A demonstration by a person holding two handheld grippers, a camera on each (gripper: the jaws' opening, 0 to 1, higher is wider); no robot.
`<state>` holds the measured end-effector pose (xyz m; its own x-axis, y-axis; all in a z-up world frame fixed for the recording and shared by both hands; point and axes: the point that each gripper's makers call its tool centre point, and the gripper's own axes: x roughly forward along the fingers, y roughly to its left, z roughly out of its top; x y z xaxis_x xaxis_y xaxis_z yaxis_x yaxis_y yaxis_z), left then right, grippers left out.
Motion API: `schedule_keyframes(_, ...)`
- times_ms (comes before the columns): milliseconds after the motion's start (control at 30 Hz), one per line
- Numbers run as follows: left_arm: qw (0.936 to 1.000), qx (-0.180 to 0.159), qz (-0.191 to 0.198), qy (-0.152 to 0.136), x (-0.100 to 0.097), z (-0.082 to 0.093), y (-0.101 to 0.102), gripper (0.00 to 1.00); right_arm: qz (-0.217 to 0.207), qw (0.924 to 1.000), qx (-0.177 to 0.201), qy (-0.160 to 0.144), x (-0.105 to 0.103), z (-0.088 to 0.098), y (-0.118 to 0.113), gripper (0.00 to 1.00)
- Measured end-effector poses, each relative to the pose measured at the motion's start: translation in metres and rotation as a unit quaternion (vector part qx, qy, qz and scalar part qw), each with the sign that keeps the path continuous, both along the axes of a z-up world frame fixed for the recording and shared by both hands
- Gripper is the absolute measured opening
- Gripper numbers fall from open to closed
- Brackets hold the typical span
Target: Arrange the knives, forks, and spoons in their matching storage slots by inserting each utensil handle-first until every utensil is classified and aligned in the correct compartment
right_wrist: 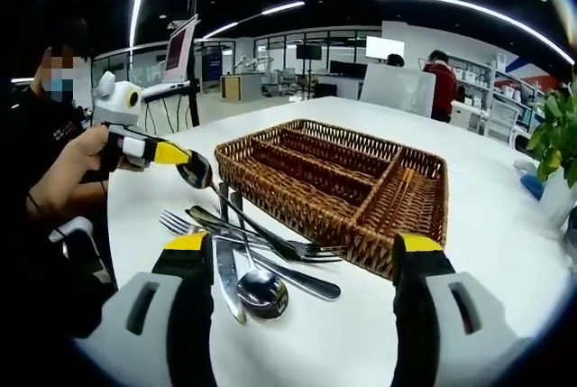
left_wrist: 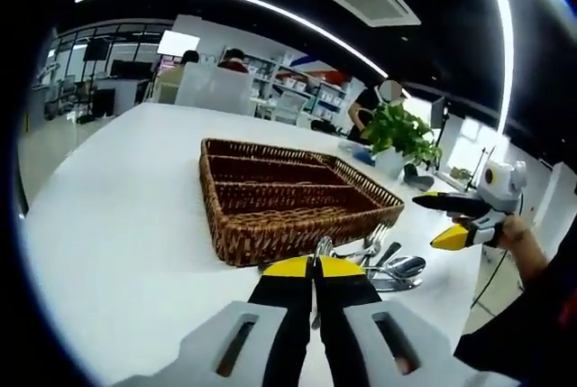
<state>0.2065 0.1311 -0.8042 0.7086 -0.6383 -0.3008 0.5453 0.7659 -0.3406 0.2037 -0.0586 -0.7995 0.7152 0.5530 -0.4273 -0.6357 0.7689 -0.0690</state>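
Spoon (right_wrist: 200, 172): clamped by its bowl in left gripper (right_wrist: 171, 154), handle slanting down toward the cutlery pile (right_wrist: 257, 256).
Wicker tray (right_wrist: 343, 184): just beyond the spoon.
Right gripper (right_wrist: 302, 256): jaws wide apart, empty, straddling the pile.

Free room and obstacles. Open counter (left_wrist: 126, 225) is being left bare to the side of the wicker tray (right_wrist: 361, 179), whose compartments are lying unobstructed from above. The strip in front of the tray's near wall is being occupied by a tangled pile of cutlery (right_wrist: 243, 252). Passage at the pile's far side is being narrowed by the left claw (right_wrist: 185, 157), which is being held closed around a spoon (right_wrist: 221, 190). A potted plant (left_wrist: 397, 134) is being kept well behind the tray.
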Motion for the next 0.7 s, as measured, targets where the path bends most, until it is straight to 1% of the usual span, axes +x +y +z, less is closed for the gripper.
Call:
schedule_keyframes(267,0.9997,-0.009,-0.008,-0.022,0.007,0.021,0.001,0.00,0.000,1.0000,0.002,-0.006,0.001,0.006,0.000,0.84)
schedule_keyframes(300,0.9995,-0.011,-0.011,-0.029,0.010,0.027,0.000,0.00,0.000,1.0000,0.003,-0.008,0.001,0.007,0.000,0.84)
schedule_keyframes(433,0.9991,-0.017,-0.013,-0.037,0.019,0.037,-0.001,0.00,0.001,0.9999,0.003,-0.011,0.001,0.009,0.000,0.85)
schedule_keyframes(700,0.9981,-0.011,-0.017,-0.058,0.041,0.056,-0.006,0.00,-0.004,0.9998,0.007,-0.017,0.002,0.014,-0.003,0.86)
